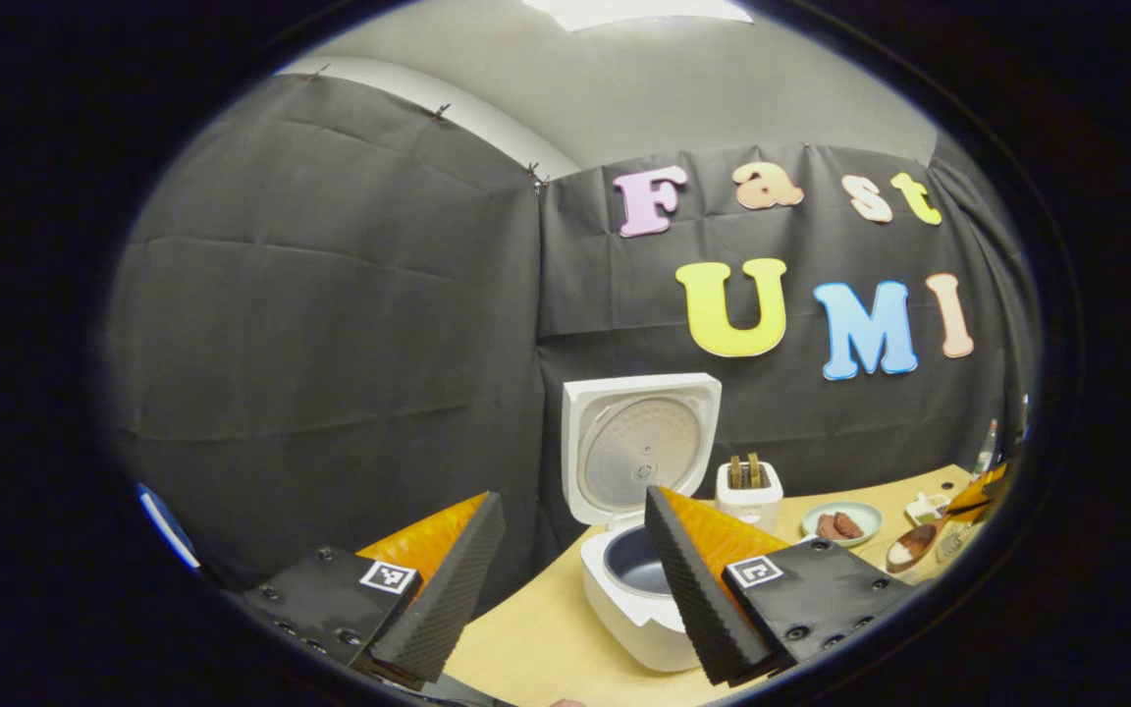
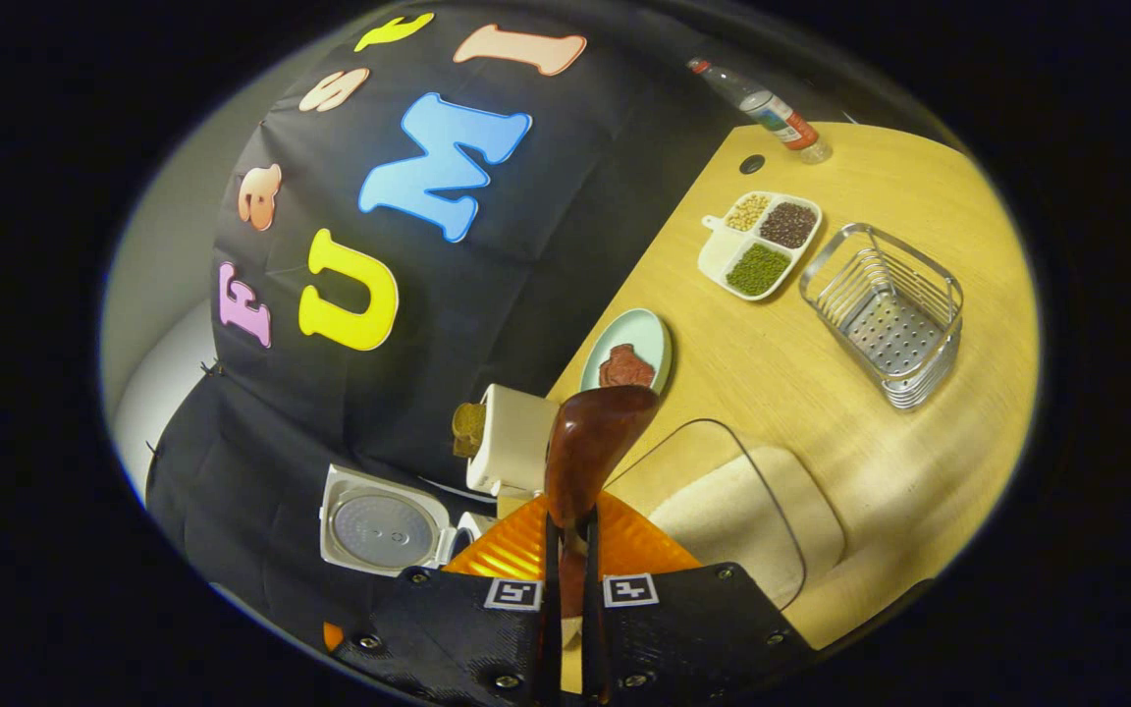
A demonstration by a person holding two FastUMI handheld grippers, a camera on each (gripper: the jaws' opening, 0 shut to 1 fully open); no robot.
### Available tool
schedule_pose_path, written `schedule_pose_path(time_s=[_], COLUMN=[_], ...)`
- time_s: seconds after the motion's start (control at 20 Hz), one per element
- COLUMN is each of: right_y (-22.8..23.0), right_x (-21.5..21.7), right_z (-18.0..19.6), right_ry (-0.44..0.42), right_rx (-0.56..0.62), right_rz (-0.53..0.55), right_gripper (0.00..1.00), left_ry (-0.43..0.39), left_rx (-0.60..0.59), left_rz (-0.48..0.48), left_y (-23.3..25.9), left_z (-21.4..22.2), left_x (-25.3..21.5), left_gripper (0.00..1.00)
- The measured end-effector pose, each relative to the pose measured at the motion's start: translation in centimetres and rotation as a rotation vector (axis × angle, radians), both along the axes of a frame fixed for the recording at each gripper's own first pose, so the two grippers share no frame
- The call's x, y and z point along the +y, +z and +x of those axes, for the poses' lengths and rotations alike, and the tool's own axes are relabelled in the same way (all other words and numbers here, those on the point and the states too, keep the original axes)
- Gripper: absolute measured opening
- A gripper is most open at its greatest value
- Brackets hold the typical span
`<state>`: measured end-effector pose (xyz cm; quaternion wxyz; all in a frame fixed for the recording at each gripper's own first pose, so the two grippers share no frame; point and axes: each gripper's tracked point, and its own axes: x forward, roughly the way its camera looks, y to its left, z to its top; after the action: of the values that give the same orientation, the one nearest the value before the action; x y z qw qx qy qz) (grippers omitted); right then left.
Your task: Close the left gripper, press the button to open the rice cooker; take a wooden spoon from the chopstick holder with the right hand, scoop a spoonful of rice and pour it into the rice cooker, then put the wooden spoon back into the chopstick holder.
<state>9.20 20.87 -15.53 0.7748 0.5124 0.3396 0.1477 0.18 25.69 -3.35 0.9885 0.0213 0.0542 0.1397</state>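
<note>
— Where's the wooden spoon (image 2: 590, 447)?
— Pinched in the right gripper (image 2: 570, 550), above one clear rice box (image 2: 723, 511).
— And the rice cooker (image 1: 636, 550)?
— One, lid up, beside one toaster (image 1: 749, 491). The left gripper (image 1: 565, 574) gapes apart.

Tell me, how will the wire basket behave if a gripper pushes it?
The wire basket looks empty and thin-walled, so it is probably light and would slide on the smooth table. It is low and wide, so tipping seems unlikely. Its metal wires look stiff.
</note>
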Motion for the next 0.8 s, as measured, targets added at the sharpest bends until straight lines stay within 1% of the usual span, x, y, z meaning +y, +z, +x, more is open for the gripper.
schedule_pose_path(time_s=[0.2, 0.4, 0.5, 0.55, 0.6, 0.65, 0.7, 0.75, 0.8], right_y=[3.0, 5.5, 6.4, 6.8, 7.3, 7.7, 8.0, 8.3, 8.6], right_x=[2.6, 5.2, 6.6, 7.5, 8.3, 9.1, 9.8, 10.6, 11.4], right_z=[0.8, 1.6, 2.1, 2.3, 2.6, 2.7, 2.8, 3.0, 3.1], right_ry=[0.032, 0.057, 0.072, 0.081, 0.091, 0.1, 0.11, 0.119, 0.13], right_rx=[-0.046, -0.076, -0.091, -0.098, -0.106, -0.111, -0.117, -0.123, -0.128], right_rz=[0.039, 0.089, 0.098, 0.101, 0.104, 0.107, 0.108, 0.107, 0.106], right_gripper=[0.08, 0.08, 0.08, 0.08, 0.08, 0.08, 0.08, 0.08, 0.08], left_ry=[0.018, 0.051, 0.068, 0.076, 0.083, 0.091, 0.1, 0.109, 0.117], left_rx=[0.006, 0.018, 0.028, 0.032, 0.037, 0.04, 0.043, 0.045, 0.047], left_rz=[-0.005, -0.014, -0.024, -0.027, -0.028, -0.028, -0.028, -0.03, -0.033], left_y=[-0.2, -0.8, -1.3, -1.5, -1.7, -1.8, -1.9, -2.0, -2.0], left_z=[-0.7, -1.6, -1.9, -2.1, -2.3, -2.6, -2.8, -3.0, -3.3], left_x=[1.0, 2.9, 3.8, 4.2, 4.6, 5.1, 5.5, 6.0, 6.5], left_gripper=[1.0, 1.0, 0.95, 0.99, 1.0, 0.99, 0.95, 0.95, 0.99])
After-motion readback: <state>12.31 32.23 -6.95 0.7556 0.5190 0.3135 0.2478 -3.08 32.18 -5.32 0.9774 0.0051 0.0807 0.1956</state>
